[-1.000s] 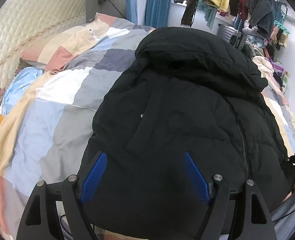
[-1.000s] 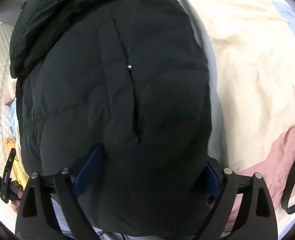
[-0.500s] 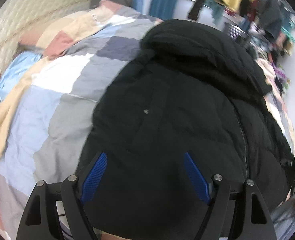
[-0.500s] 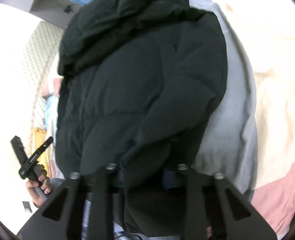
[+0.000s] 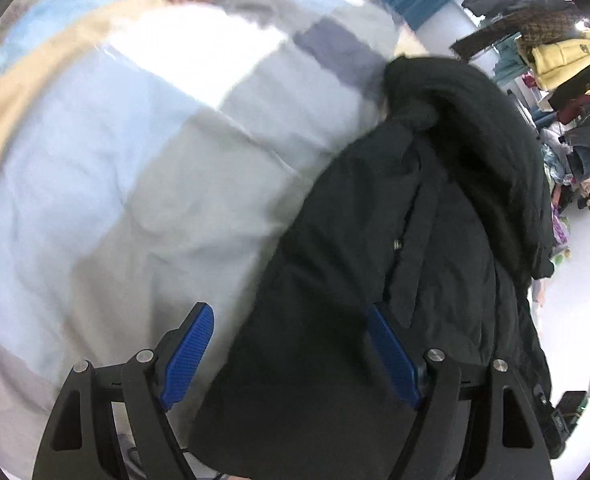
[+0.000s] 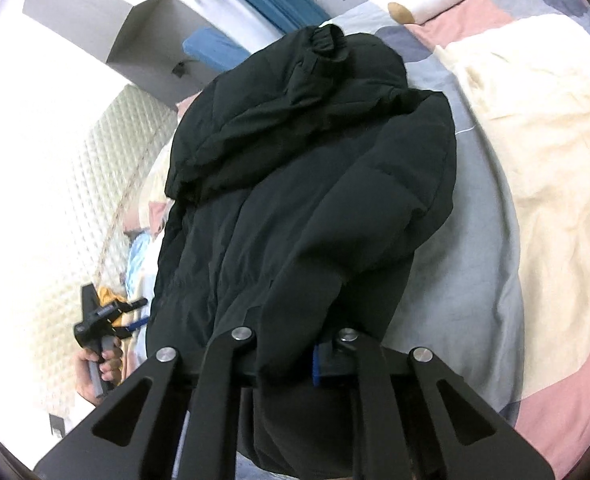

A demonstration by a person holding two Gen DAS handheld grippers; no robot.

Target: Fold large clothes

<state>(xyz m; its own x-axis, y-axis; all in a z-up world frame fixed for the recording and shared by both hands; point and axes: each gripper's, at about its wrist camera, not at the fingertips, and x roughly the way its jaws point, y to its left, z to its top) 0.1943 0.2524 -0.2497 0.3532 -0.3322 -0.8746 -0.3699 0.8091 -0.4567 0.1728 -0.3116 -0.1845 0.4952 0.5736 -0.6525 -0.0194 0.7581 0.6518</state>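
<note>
The right gripper point(image 6: 291, 350) is seen with its fingers drawn together and clamped on a bunched fold at the near edge of the black padded jacket point(image 6: 307, 184), which is spread ahead of it across the patchwork quilt point(image 6: 535, 128), hood farthest away. The left gripper point(image 5: 291, 352) is held with its blue-padded fingers point(image 5: 187, 350) wide apart, the jacket's near edge lying between them toward the right finger without being pinched, and bare quilt point(image 5: 115, 184) shown ahead to its left. In the right wrist view the left gripper point(image 6: 107, 320) is seen off to the left, gripped in a hand point(image 6: 99, 368) beside the quilted headboard point(image 6: 107, 184).
</note>
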